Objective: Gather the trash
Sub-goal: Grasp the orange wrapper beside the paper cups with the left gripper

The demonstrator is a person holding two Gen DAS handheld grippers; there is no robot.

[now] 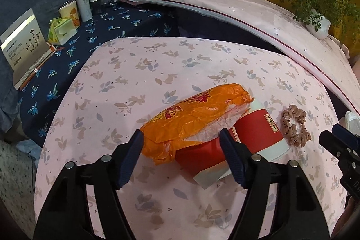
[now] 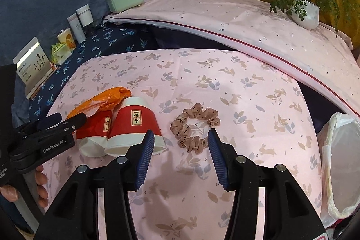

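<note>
Orange wrapper (image 1: 193, 118) overlaps crushed cup (image 1: 202, 161); scrunchie (image 2: 194, 127) beside.

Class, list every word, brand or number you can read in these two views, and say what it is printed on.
"GenRobot.AI": on the side of the left gripper.
Red paper cup label: too small to read.
Crushed red cup label: unreadable.
White box beside the table: print blurred.
Orange wrapper red markings: illegible.
</note>
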